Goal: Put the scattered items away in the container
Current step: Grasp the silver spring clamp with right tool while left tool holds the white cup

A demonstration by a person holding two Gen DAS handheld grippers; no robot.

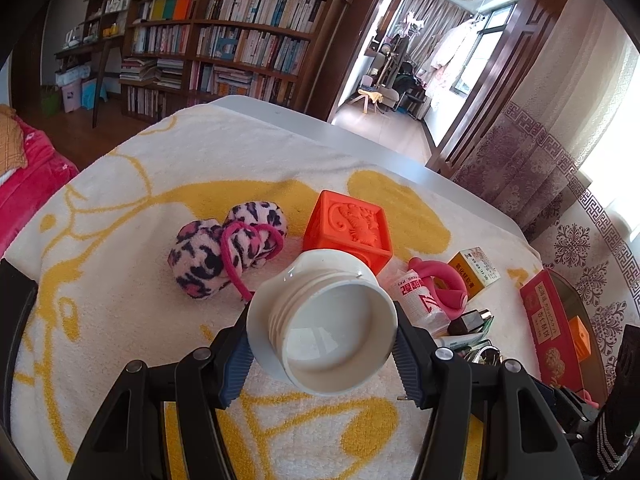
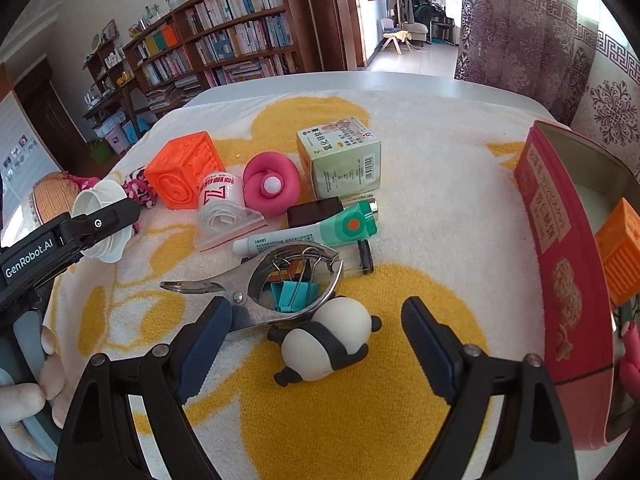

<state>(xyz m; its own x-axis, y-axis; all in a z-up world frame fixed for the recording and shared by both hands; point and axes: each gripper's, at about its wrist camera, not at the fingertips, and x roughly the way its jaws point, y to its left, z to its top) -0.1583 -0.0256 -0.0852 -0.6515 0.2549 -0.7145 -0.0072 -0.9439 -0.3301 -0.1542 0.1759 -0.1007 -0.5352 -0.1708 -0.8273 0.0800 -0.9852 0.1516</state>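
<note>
Left gripper is clamped on a white threaded cap, pads pressing its rim from both sides, cap held off the towel with its open side toward the camera. Right gripper stands wide open with nothing gripped; a panda toy lies on the towel between its fingers, pads clear of it on both sides. Touching the panda on its far side is a metal clamp, with a teal binder clip showing through the clamp's loop. Behind that is a dense cluster: a green tube, a dark small block, a pale green carton, a pink round toy, a rolled bandage in a zip bag and an orange cube. A pink leopard-print plush sits apart, left of the cube in the left wrist view. The container, a red tin, sits at the towel's right edge, well apart from the panda; an orange block is already inside. Towel between panda and tin is bare. A hand holds the left gripper's handle at the frame's left edge.
</note>
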